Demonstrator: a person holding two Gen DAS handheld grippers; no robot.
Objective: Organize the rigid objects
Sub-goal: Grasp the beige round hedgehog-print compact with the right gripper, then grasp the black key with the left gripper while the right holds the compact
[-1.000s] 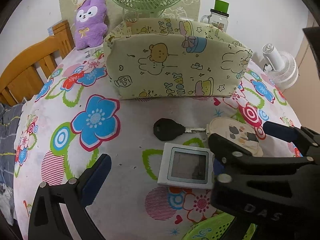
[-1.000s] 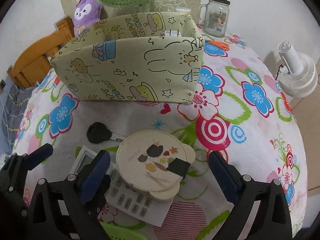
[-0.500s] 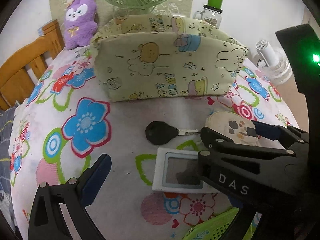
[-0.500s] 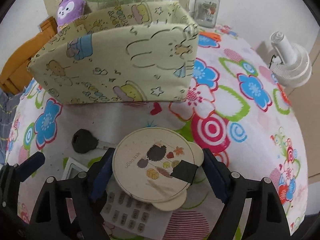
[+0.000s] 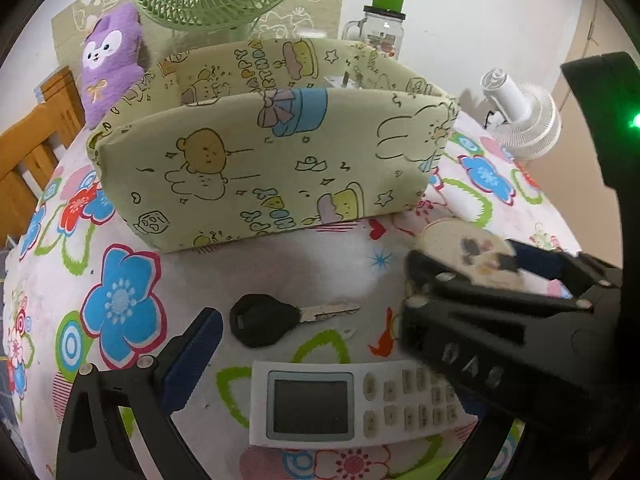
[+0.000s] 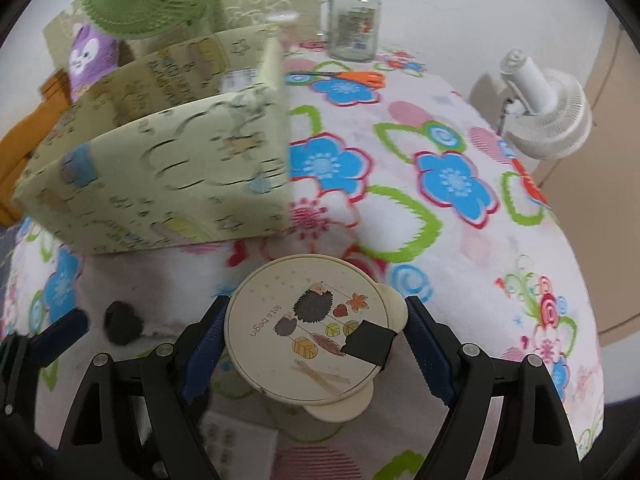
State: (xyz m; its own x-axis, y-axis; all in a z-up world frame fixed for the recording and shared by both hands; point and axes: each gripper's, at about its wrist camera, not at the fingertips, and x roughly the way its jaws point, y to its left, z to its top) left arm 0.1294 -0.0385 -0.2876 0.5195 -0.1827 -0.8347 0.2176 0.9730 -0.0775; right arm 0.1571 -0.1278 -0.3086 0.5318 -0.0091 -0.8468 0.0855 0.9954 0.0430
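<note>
The round lid (image 6: pixel 312 328), printed with hedgehogs and leaves, is seen clamped between the two blue pads of the right gripper (image 6: pixel 314 344), one pad pressed against each side of its rim. It is carried above the flowered cloth (image 6: pixel 460 240), just in front of the right corner of the fabric box (image 6: pixel 160 176). A small black tag (image 6: pixel 368 344) is fixed at its right edge.

From the left wrist camera, the lid (image 5: pixel 464 248) is found to the right of the key (image 5: pixel 264 320), with the right gripper's frame (image 5: pixel 500 320) reaching in beneath it. The remote (image 5: pixel 352 404) is laid flat on the cloth directly below the key. Of the left gripper (image 5: pixel 320 360) only the left blue pad (image 5: pixel 188 364) is shown, beside the key and touching nothing; its other finger is hidden, so its spread cannot be told.
</note>
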